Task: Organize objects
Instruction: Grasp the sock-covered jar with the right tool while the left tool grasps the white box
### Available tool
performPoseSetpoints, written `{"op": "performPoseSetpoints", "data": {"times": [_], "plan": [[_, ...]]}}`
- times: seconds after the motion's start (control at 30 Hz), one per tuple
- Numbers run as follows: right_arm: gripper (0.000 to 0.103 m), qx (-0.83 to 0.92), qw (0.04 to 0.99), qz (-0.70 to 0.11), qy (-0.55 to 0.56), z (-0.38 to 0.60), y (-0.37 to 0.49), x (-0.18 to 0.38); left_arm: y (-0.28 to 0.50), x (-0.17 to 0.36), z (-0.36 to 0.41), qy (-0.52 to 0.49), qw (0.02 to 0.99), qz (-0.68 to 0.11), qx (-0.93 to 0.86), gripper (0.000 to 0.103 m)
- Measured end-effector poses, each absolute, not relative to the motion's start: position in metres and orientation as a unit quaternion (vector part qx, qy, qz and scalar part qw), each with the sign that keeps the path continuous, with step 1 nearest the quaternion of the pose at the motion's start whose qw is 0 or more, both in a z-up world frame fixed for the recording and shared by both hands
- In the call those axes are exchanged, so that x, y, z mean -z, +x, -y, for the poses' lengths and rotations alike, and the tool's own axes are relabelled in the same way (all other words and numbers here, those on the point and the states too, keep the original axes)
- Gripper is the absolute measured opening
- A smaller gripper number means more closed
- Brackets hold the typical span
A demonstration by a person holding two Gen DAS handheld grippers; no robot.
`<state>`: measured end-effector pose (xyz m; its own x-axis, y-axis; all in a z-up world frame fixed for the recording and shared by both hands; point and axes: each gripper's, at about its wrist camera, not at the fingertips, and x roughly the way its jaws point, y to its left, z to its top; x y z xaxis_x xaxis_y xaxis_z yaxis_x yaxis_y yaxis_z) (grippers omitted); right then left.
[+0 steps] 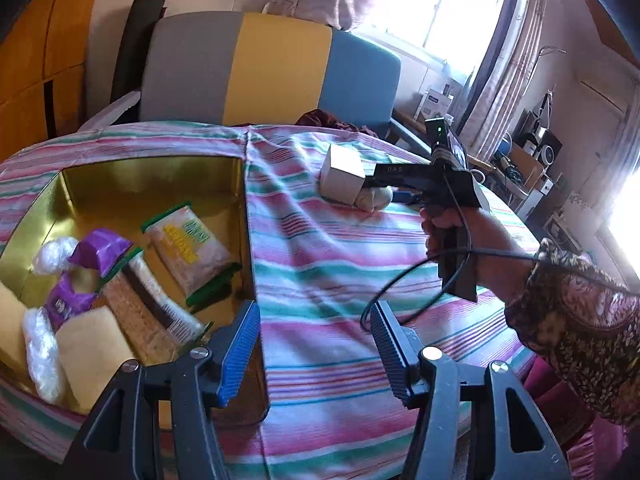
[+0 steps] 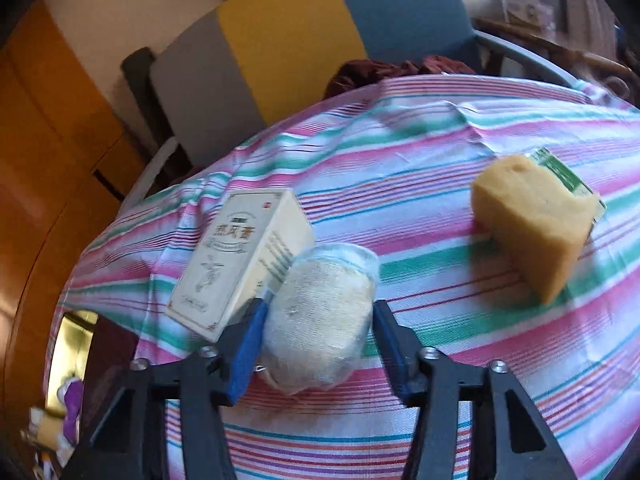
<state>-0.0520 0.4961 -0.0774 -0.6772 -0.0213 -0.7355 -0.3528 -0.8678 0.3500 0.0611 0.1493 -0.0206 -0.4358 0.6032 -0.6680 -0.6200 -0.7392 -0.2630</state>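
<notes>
Progress: partly done. A gold tin (image 1: 40,216), at the left of the left wrist view, already holds several packed items: a purple packet (image 1: 86,264), green-edged snack packs (image 1: 188,248), clear-wrapped pieces and pale sponge-like blocks. Three items remain out on the striped cloth (image 2: 460,152).

Remaining items, right wrist view: a cream carton (image 2: 240,256) at centre left, a wrapped white roll (image 2: 324,316) just beside it and apparently touching its lower corner, and a yellow sponge block (image 2: 532,220) at right, well apart, with a green-printed pack behind it.

Tools: the right gripper (image 2: 316,344) has the roll between its jaws. The left pad looks to be against the wrapping; a narrow gap shows at the right pad, so I judge no firm hold as yet. The left gripper (image 1: 316,348) hangs about half open and holds nothing, low in its frame beside the tin's right wall.

Writing: the carton carries large Chinese characters, too blurred to read with confidence. The right tool's body shows "DAS" in the left wrist view. Snack pack lettering is illegible.
</notes>
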Motion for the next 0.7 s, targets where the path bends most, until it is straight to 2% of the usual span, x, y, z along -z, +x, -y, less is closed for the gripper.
{"op": "performPoseSetpoints", "data": {"times": [0.17,0.27,0.53,0.57,0.7], "plan": [[0.051,-0.892,0.111,-0.248,-0.362,-0.502,-0.025,0.077,0.048,0.008,-0.169,-0.381,0.368,-0.002,-0.848,0.058],[0.051,-0.903,0.141,-0.222,-0.338,-0.499,-0.004,0.079,0.034,0.000,-0.188,-0.370,0.366,-0.007,-0.854,0.058],[0.051,-0.907,0.178,-0.209,-0.321,-0.500,0.015,0.080,-0.029,0.003,-0.259,-0.403,0.362,-0.002,-0.841,0.068],[0.052,-0.907,0.178,-0.209,-0.320,-0.499,0.015,0.081,-0.035,0.006,-0.268,-0.406,0.362,-0.007,-0.839,0.073],[0.052,-0.910,0.186,-0.196,-0.315,-0.494,0.018,0.080,-0.059,0.023,-0.315,-0.427,0.353,-0.065,-0.830,0.075]]}}
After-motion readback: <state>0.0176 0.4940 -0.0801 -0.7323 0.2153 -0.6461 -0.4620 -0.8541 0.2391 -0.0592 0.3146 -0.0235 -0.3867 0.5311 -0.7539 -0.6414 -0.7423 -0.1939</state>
